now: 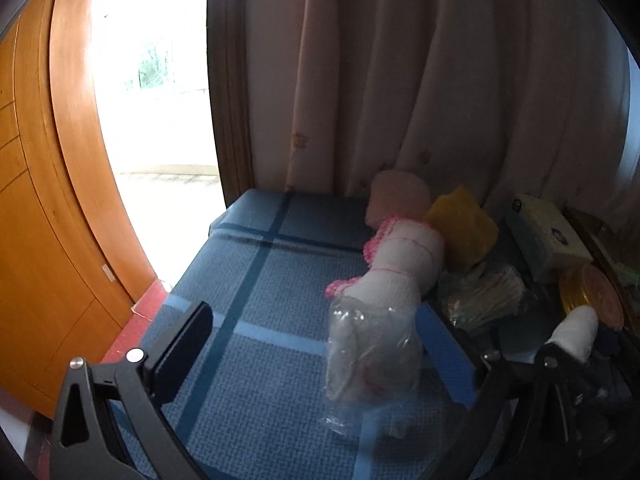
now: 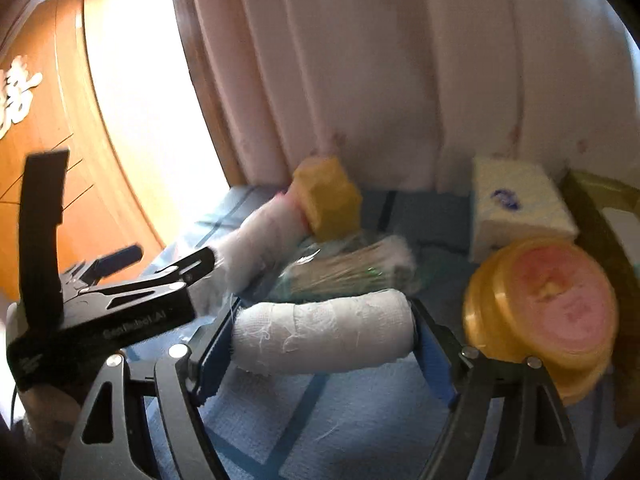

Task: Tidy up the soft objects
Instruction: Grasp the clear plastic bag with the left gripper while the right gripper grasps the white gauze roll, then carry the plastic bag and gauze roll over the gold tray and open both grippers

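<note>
- White gauze roll (image 2: 324, 330) lies crosswise between the right gripper (image 2: 320, 344) pads, both blue pads pressing its ends, above the blue checked cloth (image 2: 256, 432).
- Second white gauze roll (image 2: 248, 248) is pinched by the left gripper (image 2: 208, 256) as the right wrist view shows it; lettering on that gripper's black body is too blurred to read.
- Beside the rolls: a clear packet of thin sticks (image 2: 348, 264), a yellow sponge block (image 2: 328, 200), a white tissue box (image 2: 516, 208) with an unreadable blue mark, and a gold round tin with pink lid (image 2: 548, 304).
- White cut-out characters (image 2: 16, 96) on the wooden door (image 2: 52, 184) are partly cut off.
</note>
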`<state>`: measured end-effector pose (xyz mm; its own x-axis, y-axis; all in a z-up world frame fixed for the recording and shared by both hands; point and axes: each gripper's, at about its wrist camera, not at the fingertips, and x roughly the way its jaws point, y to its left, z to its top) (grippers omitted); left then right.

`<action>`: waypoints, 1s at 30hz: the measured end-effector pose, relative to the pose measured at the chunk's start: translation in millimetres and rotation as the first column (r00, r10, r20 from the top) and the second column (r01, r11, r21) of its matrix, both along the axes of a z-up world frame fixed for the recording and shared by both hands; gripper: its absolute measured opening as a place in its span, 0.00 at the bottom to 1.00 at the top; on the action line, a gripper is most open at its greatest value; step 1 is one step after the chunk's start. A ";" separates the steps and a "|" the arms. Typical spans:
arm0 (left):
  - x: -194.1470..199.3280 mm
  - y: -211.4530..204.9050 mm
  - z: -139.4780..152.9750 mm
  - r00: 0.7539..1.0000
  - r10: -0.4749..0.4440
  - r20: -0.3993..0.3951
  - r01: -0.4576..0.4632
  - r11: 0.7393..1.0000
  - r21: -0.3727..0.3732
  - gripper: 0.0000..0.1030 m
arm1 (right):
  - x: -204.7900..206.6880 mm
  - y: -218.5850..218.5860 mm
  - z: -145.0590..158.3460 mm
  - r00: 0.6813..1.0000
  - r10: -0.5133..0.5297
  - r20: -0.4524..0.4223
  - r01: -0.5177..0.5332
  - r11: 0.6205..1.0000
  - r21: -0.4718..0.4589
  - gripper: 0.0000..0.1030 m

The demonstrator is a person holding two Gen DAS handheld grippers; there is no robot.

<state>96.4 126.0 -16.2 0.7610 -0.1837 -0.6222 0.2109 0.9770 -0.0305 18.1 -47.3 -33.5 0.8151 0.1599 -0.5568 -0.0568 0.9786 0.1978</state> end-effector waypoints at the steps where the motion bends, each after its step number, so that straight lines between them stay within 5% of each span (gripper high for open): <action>1: -0.9 -0.6 -1.7 1.000 -0.005 -0.011 0.005 1.000 0.006 1.00 | -3.7 -1.5 2.2 1.000 -0.016 0.017 0.016 1.000 -0.005 0.79; 9: -6.7 -17.3 -10.4 0.998 -0.038 -0.054 0.044 0.993 0.113 0.98 | -14.2 -12.5 9.9 0.994 -0.064 0.084 0.060 0.997 0.043 0.79; 11: -3.9 -21.2 -13.1 0.998 -0.020 -0.060 0.029 0.988 0.153 0.86 | -13.8 -13.2 10.3 0.995 -0.057 0.079 0.053 0.998 0.046 0.79; 15: 7.2 -25.8 -27.7 0.986 0.002 -0.165 0.031 0.980 0.197 0.41 | -12.2 -10.6 10.0 0.996 -0.051 0.072 0.048 0.998 0.038 0.79; 22: -10.4 -4.6 -16.8 0.991 0.024 -0.129 -0.020 0.999 0.036 0.36 | -10.9 -11.5 9.2 0.996 -0.049 0.071 0.047 0.998 0.032 0.79; 30: -44.3 3.3 4.3 0.985 0.163 0.063 -0.164 0.986 -0.001 0.36 | -32.5 -6.5 19.7 0.979 -0.059 0.194 0.061 0.998 0.000 0.79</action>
